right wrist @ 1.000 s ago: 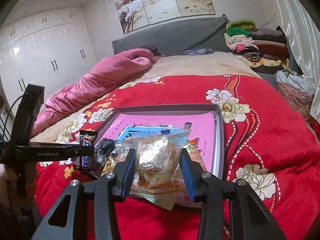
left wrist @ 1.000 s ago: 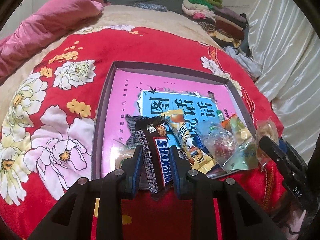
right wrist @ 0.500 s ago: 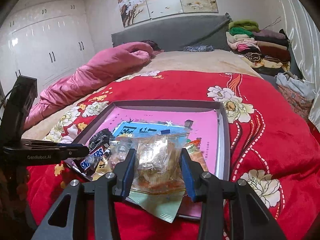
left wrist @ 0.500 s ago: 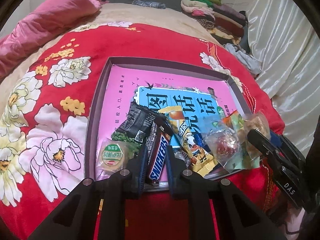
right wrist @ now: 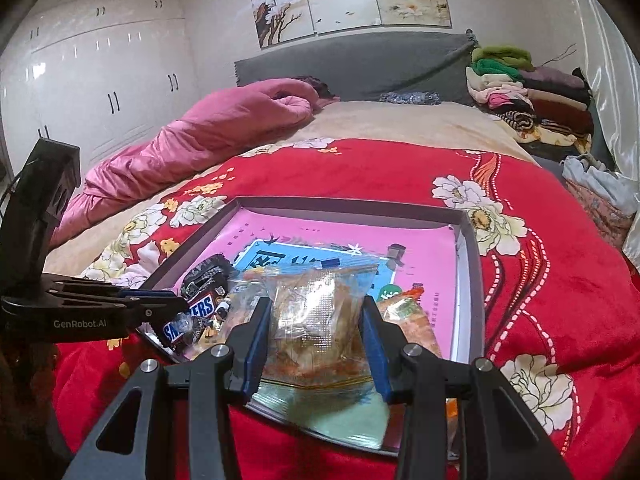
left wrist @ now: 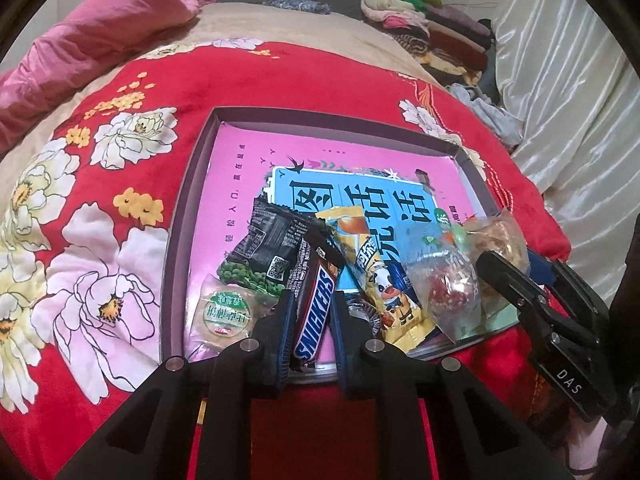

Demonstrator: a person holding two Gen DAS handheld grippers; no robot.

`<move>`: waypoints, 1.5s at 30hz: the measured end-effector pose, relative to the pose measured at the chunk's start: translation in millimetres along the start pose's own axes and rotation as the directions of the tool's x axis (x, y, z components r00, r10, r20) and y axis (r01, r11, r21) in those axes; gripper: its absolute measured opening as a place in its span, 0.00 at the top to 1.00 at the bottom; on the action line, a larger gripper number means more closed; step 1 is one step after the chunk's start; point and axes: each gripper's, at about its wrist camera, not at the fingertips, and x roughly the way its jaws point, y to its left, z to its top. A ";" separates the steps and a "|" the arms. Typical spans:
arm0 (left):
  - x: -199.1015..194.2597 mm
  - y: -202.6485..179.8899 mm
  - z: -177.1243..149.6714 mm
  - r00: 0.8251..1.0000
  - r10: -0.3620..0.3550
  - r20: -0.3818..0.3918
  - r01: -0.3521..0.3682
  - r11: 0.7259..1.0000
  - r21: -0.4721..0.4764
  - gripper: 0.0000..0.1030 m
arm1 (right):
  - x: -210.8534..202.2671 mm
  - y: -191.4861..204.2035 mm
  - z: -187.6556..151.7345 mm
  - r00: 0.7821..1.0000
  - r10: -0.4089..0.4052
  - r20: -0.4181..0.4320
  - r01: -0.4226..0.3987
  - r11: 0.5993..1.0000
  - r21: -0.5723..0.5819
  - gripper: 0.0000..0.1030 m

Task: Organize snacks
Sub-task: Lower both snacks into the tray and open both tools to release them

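Observation:
A shallow grey box [left wrist: 188, 208] with a pink and blue book cover inside lies on the red floral blanket. My left gripper [left wrist: 311, 312] is shut on a Snickers bar [left wrist: 314, 316], held low over the box's near edge. Beside it lie a black and green packet [left wrist: 260, 248], a round green-label cake [left wrist: 224, 312] and a yellow cow-print bar [left wrist: 376, 268]. My right gripper [right wrist: 316, 320] is shut on a clear bag of golden snacks [right wrist: 320, 320] at the box's near right corner; it also shows in the left wrist view [left wrist: 504, 276]. The Snickers bar [right wrist: 188, 316] shows in the right wrist view.
The bed has a pink duvet [right wrist: 200, 136] at the far left and a pile of folded clothes [right wrist: 528, 100] at the far right. A clear candy bag [left wrist: 448, 288] lies by the right gripper. White curtains [left wrist: 580, 120] hang to the right. White wardrobes [right wrist: 100, 92] stand behind.
My left gripper has tilted and lowered the Snickers bar from above the box down among the snacks. My right gripper has lowered slightly with its clear bag.

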 end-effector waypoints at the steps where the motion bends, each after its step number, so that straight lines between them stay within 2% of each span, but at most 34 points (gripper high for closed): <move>1: 0.2 -0.2 0.1 1.000 0.000 0.001 0.000 1.000 0.000 0.82 | 0.7 0.8 0.1 1.000 0.003 -0.001 -0.003 1.000 -0.002 0.58; 30: -2.1 -7.0 -2.1 0.999 -0.039 0.000 0.039 0.999 0.025 0.85 | 13.8 23.9 -1.7 0.996 0.092 -0.022 -0.093 0.994 -0.055 0.57; 38: -1.8 -4.1 -1.5 0.999 -0.041 0.002 0.041 0.999 0.027 0.85 | 18.2 21.9 -1.3 0.991 0.131 -0.017 -0.131 0.991 -0.029 0.57; 45: -1.5 -8.5 -1.9 0.999 -0.050 0.002 0.050 0.998 0.040 0.85 | 20.3 18.8 -2.2 0.996 0.086 -0.027 -0.087 0.996 -0.018 0.57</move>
